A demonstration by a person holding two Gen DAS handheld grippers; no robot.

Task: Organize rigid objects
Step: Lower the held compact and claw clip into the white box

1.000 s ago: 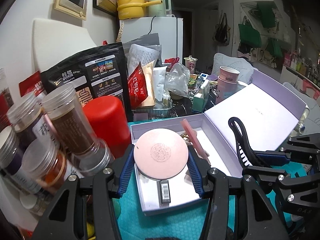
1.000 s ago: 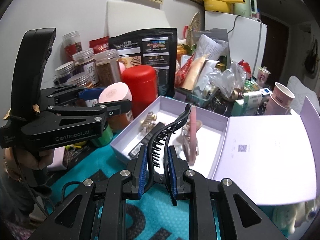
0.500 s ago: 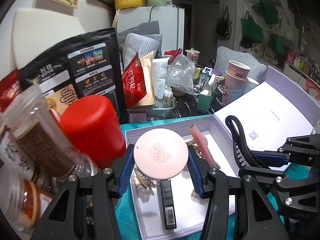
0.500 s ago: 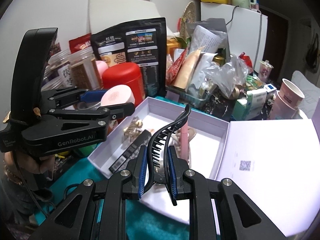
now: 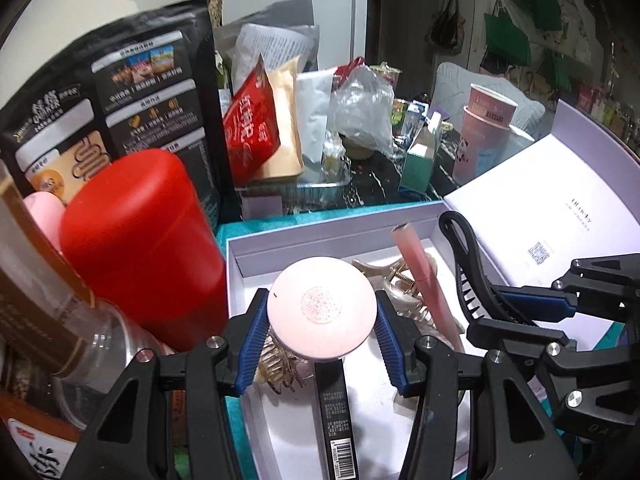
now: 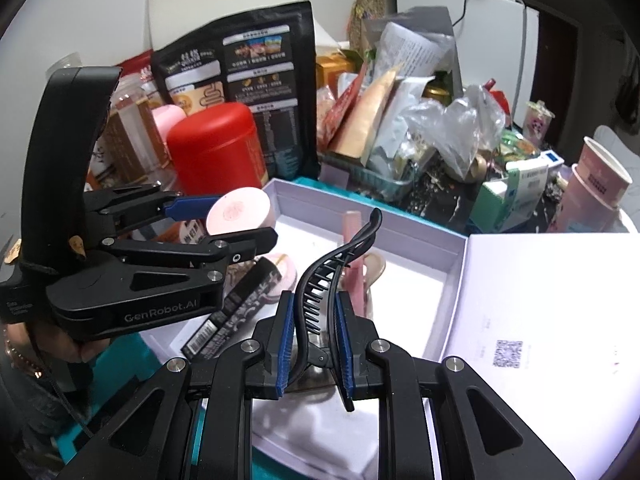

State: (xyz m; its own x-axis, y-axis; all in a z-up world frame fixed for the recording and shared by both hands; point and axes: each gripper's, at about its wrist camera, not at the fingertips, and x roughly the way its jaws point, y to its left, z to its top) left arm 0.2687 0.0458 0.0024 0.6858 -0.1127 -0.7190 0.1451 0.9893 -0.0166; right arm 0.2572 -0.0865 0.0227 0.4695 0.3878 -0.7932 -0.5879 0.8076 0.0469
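My left gripper [image 5: 322, 334] is shut on a round pink compact [image 5: 322, 314] and holds it above the left part of an open lavender box [image 5: 320, 236]. The compact also shows in the right wrist view [image 6: 238, 216]. My right gripper [image 6: 314, 332] is shut on a black hair clip [image 6: 332, 264], held over the box's [image 6: 372, 228] near side; the clip also shows in the left wrist view [image 5: 468, 264]. In the box lie a black cosmetic tube [image 5: 334, 408], a pink tube [image 5: 424, 280] and clear claw clips [image 5: 400, 276].
A red canister [image 5: 140, 248] stands just left of the box, with jars [image 5: 40, 320] beside it. A black pouch [image 5: 112, 100], snack bags and a foil tray [image 5: 296, 188] crowd behind. The box lid [image 6: 540, 320] lies open to the right. Pink paper cups [image 5: 484, 132] stand at the back right.
Both grippers have moved forward and down over the box with their objects still held. The box now fills more of both views.
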